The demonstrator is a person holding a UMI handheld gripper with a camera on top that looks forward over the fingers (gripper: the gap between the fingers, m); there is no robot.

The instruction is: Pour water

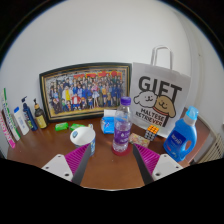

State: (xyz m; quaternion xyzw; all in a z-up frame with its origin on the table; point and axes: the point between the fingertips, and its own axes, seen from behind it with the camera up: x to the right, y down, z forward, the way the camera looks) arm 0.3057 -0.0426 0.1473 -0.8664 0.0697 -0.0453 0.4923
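Observation:
A clear bottle with a purple label point(121, 130) stands upright on the brown wooden table point(110, 168), level with my fingertips and nearer the right one, with a gap on each side. To its left, just beyond the left fingertip, sits a white cup point(83, 137). My gripper point(112, 160) is open; its magenta pads point(72, 160) show low on both sides with only bare table between them. Nothing is held.
A blue detergent bottle point(181, 135) stands beyond the right finger. Behind are a white gift bag point(160, 98) and a framed group photo point(85, 92) against the wall. Several small bottles point(20, 118) line the far left. A pale blue packet point(108, 122) lies behind the bottle.

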